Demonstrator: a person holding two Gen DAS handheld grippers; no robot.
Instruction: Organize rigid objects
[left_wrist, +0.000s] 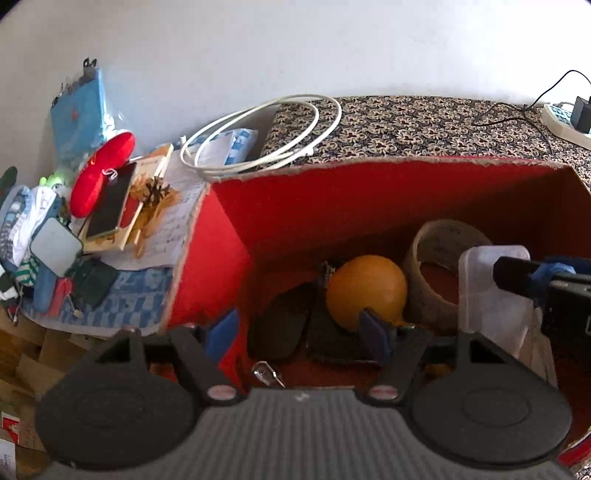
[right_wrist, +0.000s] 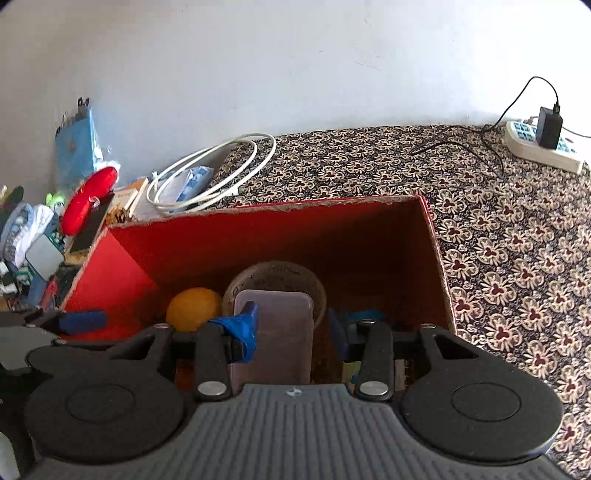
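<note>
- Red box (right_wrist: 439, 273) holds 1 orange ball (right_wrist: 192, 308), tape roll (right_wrist: 277, 277), clear container (right_wrist: 273, 332).
- Left gripper (left_wrist: 295, 332) fingers wide apart, empty; right gripper (right_wrist: 291, 328) fingers straddle the container, grip unclear.
- Only the left view shows dark sunglasses (left_wrist: 277, 332).

Red box (right_wrist: 258, 236), orange ball (right_wrist: 192, 308), white cable (right_wrist: 207, 173) — dark floral-patterned cloth (right_wrist: 498, 229).

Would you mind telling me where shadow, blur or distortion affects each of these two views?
Left wrist view: the red box has a shadowed floor, the sunglasses nearly lost; the wall edge bows. Right wrist view: daylight is even, the patterned cloth sharp, and the box's right side dark.
</note>
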